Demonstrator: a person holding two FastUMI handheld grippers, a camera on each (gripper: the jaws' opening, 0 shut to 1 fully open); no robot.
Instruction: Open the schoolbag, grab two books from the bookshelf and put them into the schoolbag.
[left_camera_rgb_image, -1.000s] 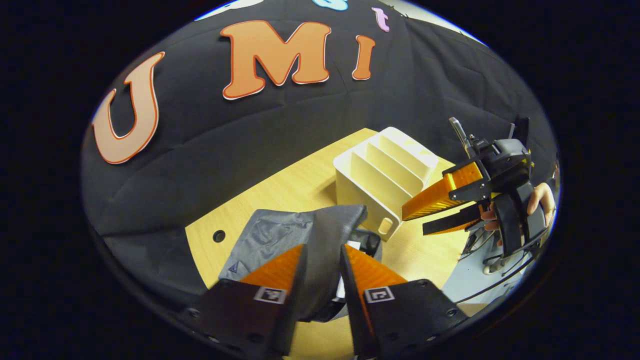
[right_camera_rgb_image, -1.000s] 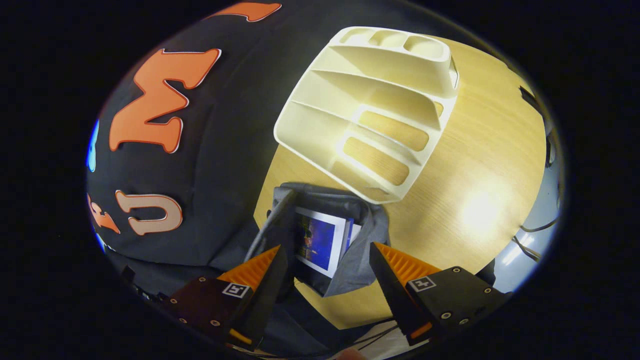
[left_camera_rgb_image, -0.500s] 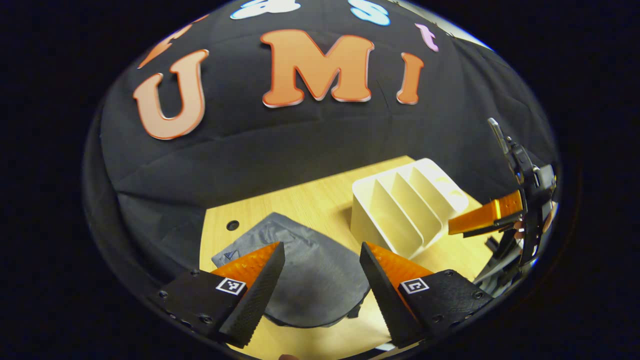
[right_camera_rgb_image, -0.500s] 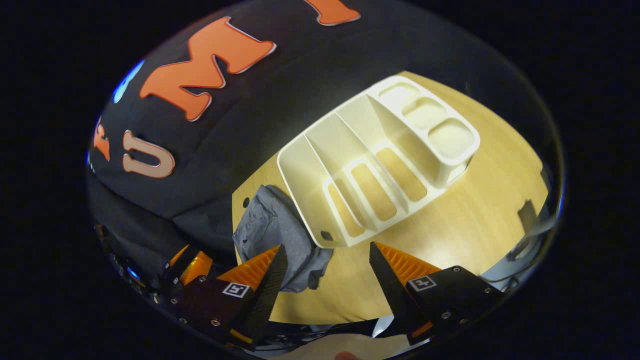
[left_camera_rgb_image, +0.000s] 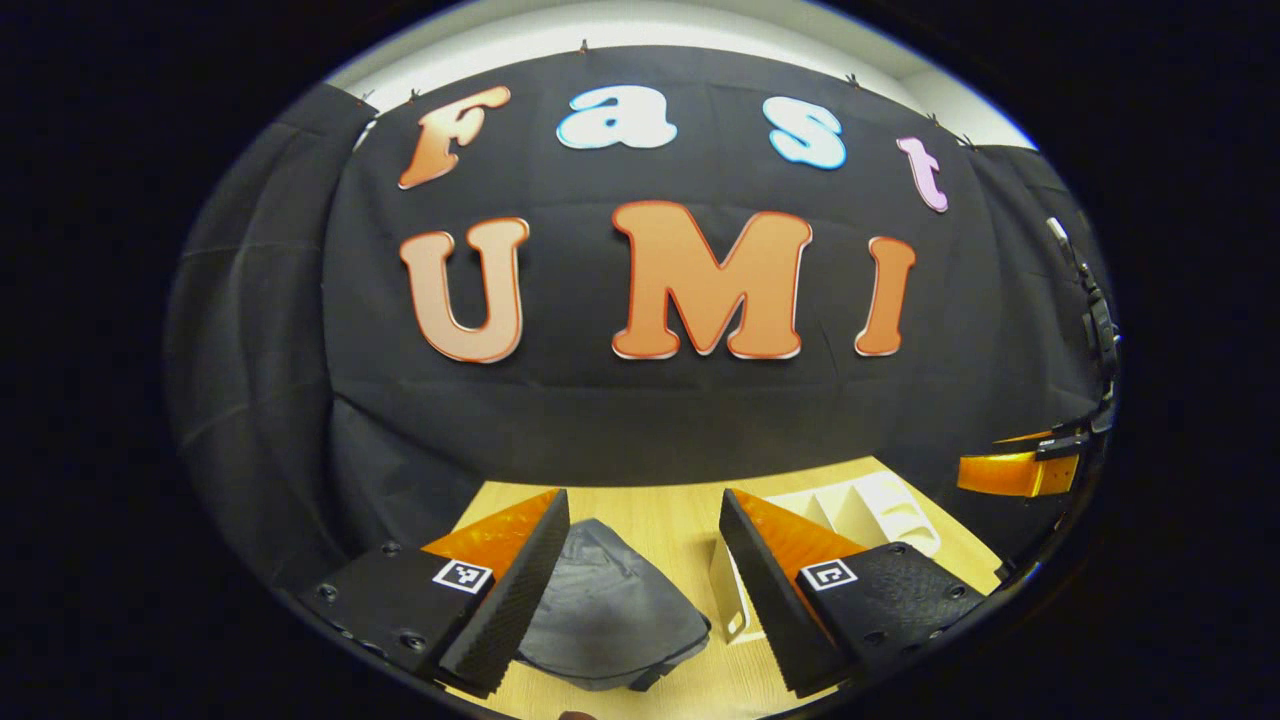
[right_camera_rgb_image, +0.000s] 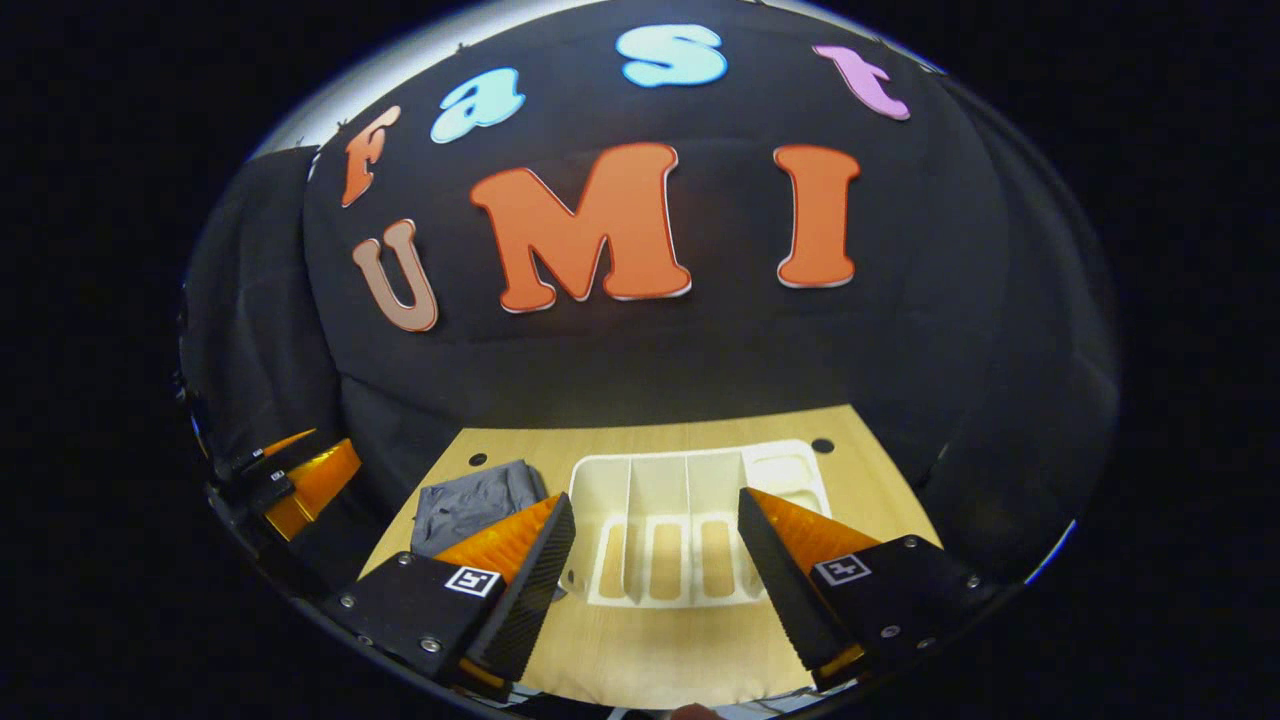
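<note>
The grey schoolbag (left_camera_rgb_image: 610, 610) lies flat on the wooden table (left_camera_rgb_image: 660, 505), its flap down over the opening; in the right gripper view the schoolbag (right_camera_rgb_image: 475, 500) sits left of the shelf. The cream bookshelf (right_camera_rgb_image: 690, 510) stands to its right with bare slots; its corner (left_camera_rgb_image: 880, 505) shows in the left gripper view. No books are visible. My left gripper (left_camera_rgb_image: 645, 530) hangs open above the bag, raised and level. My right gripper (right_camera_rgb_image: 655, 530) is open above the shelf. Each gripper's orange fingers (left_camera_rgb_image: 1010, 470) (right_camera_rgb_image: 310, 475) show at the edge of the other's view.
The table (right_camera_rgb_image: 870, 480) has small round holes near its back edge (right_camera_rgb_image: 822, 445). The black cloth wall hangs close behind it. Bare wood lies in front of the shelf and to its right.
My left gripper let go of the bag's flap, which dropped shut over the books, and opened. Both grippers then lifted and tilted up, back from the table.
</note>
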